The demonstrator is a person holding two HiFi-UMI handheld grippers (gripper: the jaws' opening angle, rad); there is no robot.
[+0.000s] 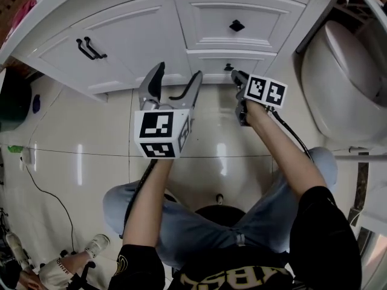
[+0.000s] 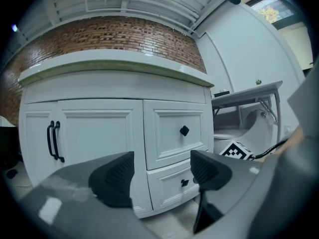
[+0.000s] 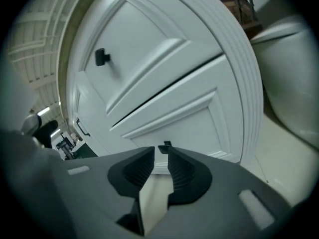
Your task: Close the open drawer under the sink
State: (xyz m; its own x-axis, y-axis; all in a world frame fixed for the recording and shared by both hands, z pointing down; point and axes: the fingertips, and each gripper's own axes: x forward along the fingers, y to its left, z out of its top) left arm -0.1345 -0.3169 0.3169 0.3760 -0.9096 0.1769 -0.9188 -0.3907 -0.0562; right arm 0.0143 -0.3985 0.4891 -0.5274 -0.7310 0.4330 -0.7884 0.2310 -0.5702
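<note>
**Head view:** The white vanity [image 1: 121, 29] fills the top of the frame. The lower drawer [image 1: 248, 59] is at upper centre-right, below the upper drawer [image 1: 266, 17]. The right gripper [image 1: 236, 77] is right at the lower drawer's knob [image 1: 228, 67], so it is clearly the nearer tool. The left gripper [image 1: 178, 71] hangs just left of it, short of the cabinet, with its jaws spread wide and nothing between them. A toilet [image 1: 341, 71] stands at the right edge.

**Left gripper view:** The left gripper [image 2: 162, 171] has its jaws well apart and empty. The lower drawer [image 2: 172, 185] shows through the gap and the closed double doors [image 2: 89, 143] are at left. No drawer's contents can be seen.

**Right gripper view:** The right gripper [image 3: 161, 156] has its jaws drawn in to a narrow slit, and the lower drawer's knob [image 3: 164, 145] sits at the tips. They appear to pinch it, though the contact itself is hard to see. The lower drawer [image 3: 189, 118] lies straight ahead of the jaws, its front running across the frame. A dark seam separates it from the upper drawer [image 3: 139, 54], which suggests it may stand slightly out. Closing it likely calls for a push straight ahead along the jaws, into the cabinet.
</note>
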